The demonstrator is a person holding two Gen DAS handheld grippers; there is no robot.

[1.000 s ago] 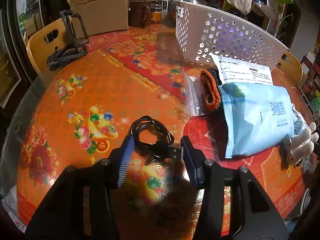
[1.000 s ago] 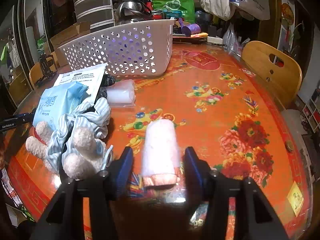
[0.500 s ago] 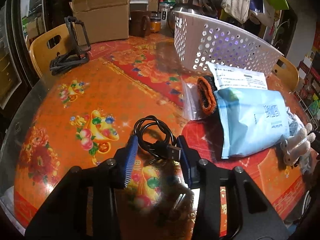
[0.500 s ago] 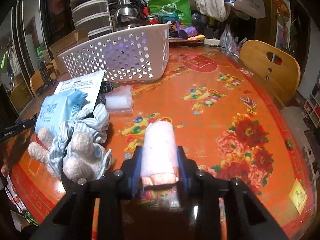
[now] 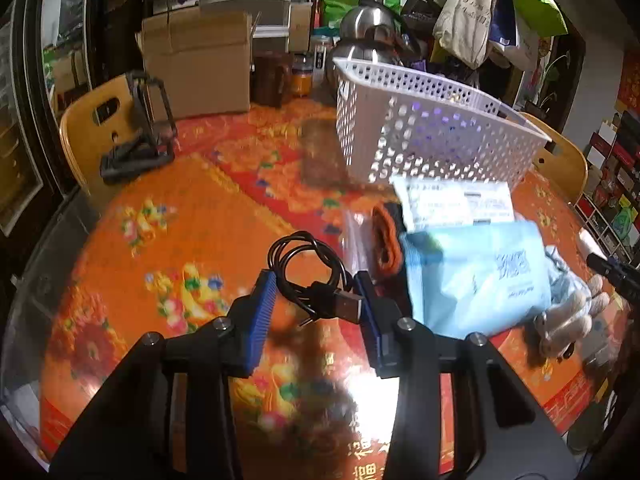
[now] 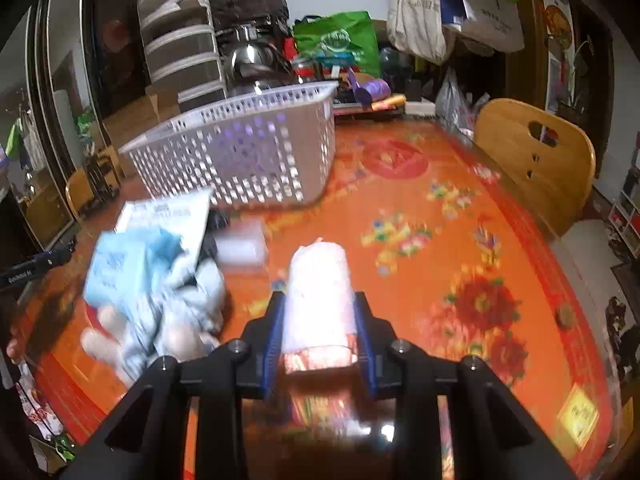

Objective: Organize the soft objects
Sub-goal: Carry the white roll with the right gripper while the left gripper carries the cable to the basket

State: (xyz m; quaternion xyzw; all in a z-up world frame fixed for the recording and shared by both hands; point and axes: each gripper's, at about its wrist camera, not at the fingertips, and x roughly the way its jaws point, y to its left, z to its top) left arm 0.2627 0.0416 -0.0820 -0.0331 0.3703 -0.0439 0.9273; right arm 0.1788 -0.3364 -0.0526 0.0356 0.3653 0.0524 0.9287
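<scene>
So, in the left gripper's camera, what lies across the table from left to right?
Wooden chair → black folding stand → coiled black USB cable → orange-and-black knit item in a clear bag → light-blue soft pack → plush toy.

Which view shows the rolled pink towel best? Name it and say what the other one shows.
The right wrist view. There the rolled pink towel fills the centre, pinched between the right gripper's blue pads, its near end facing the lens, though motion blur softens it. The left wrist view shows none of it, only the left gripper around a black USB cable.
</scene>
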